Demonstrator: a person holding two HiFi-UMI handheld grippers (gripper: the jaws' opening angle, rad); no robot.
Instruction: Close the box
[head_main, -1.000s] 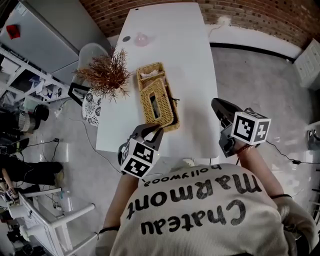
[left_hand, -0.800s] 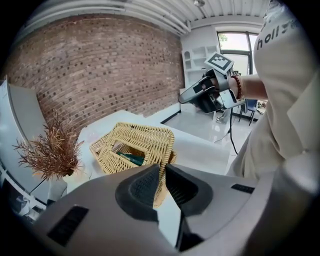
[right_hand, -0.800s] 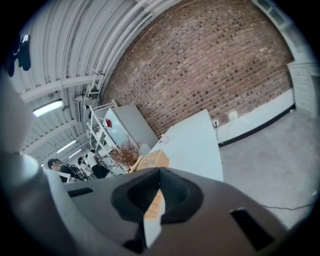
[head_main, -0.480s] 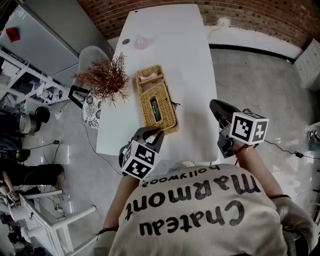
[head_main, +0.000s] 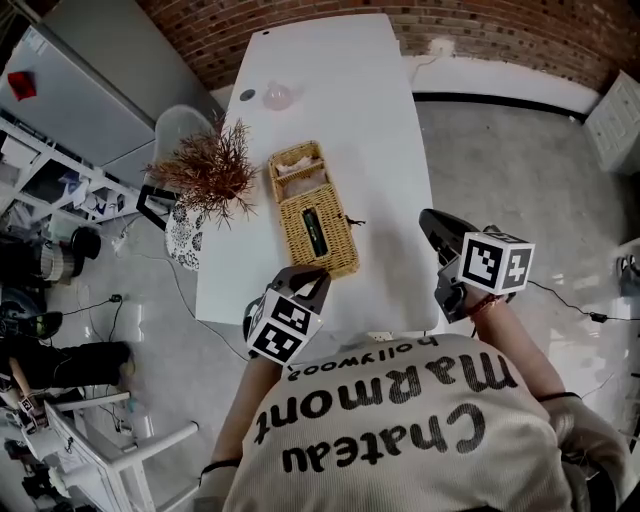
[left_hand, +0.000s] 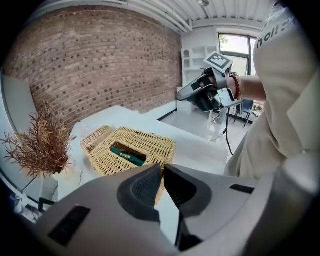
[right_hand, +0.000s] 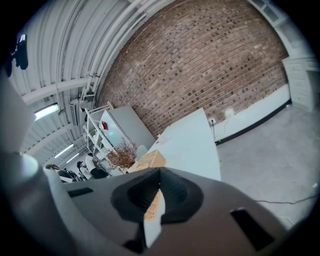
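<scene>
A wicker box (head_main: 312, 215) lies lengthwise on the white table (head_main: 380, 120). Its slotted lid lies flat on top, and something green shows through the slot. An open wicker section at its far end holds something pale. My left gripper (head_main: 314, 277) hovers at the box's near end, just off it. Its jaws are closing, almost together, with nothing between them; the box (left_hand: 135, 147) lies beyond the left gripper (left_hand: 162, 167). My right gripper (head_main: 430, 222) hangs off the table's right edge, shut and empty. In its own view the right gripper (right_hand: 160, 172) points past the box (right_hand: 149, 160).
A dried brown plant (head_main: 205, 168) in a patterned vase (head_main: 185, 222) stands at the table's left edge beside the box. A small pink thing (head_main: 277, 97) and a dark disc (head_main: 247, 95) lie at the far end. Shelving and clutter line the left; a cable (head_main: 580, 310) runs across the floor at right.
The box's lid, tilted up a second ago, now lies flat. My left gripper stays at the box's near end; the right gripper has barely moved.
</scene>
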